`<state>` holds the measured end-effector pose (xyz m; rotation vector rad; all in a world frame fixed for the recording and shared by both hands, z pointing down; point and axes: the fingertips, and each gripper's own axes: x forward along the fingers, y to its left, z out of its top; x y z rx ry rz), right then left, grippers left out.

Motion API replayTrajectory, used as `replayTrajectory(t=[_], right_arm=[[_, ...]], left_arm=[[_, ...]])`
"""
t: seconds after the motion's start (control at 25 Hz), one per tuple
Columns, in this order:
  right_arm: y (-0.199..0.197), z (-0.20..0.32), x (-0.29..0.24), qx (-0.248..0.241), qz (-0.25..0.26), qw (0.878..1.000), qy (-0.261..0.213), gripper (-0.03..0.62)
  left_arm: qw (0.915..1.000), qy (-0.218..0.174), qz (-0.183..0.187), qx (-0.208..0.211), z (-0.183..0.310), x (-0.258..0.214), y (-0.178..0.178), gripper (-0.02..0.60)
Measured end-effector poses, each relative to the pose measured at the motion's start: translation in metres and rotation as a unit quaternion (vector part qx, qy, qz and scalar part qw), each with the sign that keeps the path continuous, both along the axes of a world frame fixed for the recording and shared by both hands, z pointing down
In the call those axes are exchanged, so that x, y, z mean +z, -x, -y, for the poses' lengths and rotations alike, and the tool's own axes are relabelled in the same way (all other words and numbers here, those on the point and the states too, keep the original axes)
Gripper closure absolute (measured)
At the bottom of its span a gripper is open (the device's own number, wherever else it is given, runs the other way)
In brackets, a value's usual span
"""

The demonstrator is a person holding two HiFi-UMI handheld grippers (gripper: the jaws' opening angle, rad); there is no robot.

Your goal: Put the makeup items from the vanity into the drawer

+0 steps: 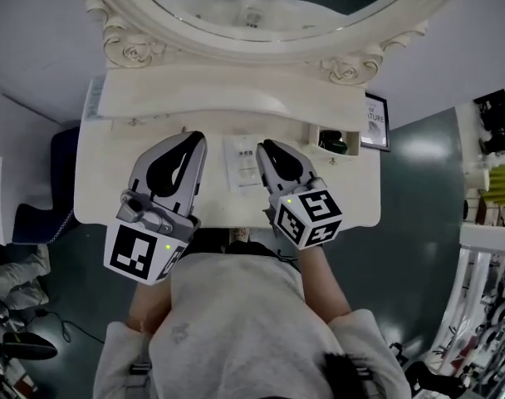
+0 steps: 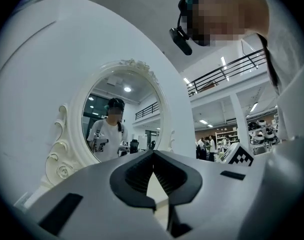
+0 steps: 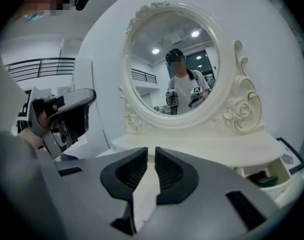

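Two grippers were held over the vanity surface (image 1: 103, 173) in front of the mirror (image 1: 269, 7), both pointing toward it. The left gripper (image 1: 196, 138) sat left of the mirror's centre and the right gripper (image 1: 265, 146) just right of it. Left jaws were pressed together and empty. Right jaws were closed to a sliver, with nothing between. A white flat item (image 1: 240, 163) lay between the grippers. Bare surface ran left to its edge. Below the mirror's right side, the small drawer (image 1: 315, 135) stood open, holding a dark green item (image 1: 337, 146).
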<state>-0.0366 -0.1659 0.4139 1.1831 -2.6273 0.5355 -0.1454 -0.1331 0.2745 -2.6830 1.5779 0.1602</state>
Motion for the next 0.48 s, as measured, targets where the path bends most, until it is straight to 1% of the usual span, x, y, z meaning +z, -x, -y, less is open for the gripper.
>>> replayTrajectory(t=[0.08, 0.12, 0.2, 0.28, 0.48], right_arm=[[-0.002, -0.003, 0.021, 0.015, -0.013, 1.000, 0.024, 0.552], [-0.003, -0.004, 0.032, 0.021, -0.018, 0.999, 0.038, 0.540], [-0.003, -0.007, 0.053, 0.033, -0.024, 0.997, 0.068, 0.492], [-0.003, -0.011, 0.075, 0.044, -0.036, 0.994, 0.096, 0.466], [-0.002, -0.025, 0.123, 0.069, -0.087, 0.983, 0.145, 0.394]], left_arm=[[0.9999, 0.004, -0.003, 0.013, 0.004, 0.004, -0.001, 0.566], [0.9998, 0.006, -0.004, 0.020, 0.006, 0.007, -0.001, 0.566], [0.9994, 0.011, -0.006, 0.031, 0.010, 0.011, -0.001, 0.566], [0.9990, 0.016, -0.009, 0.042, 0.014, 0.016, -0.001, 0.566], [0.9971, 0.028, -0.016, 0.070, 0.024, 0.028, 0.001, 0.566]])
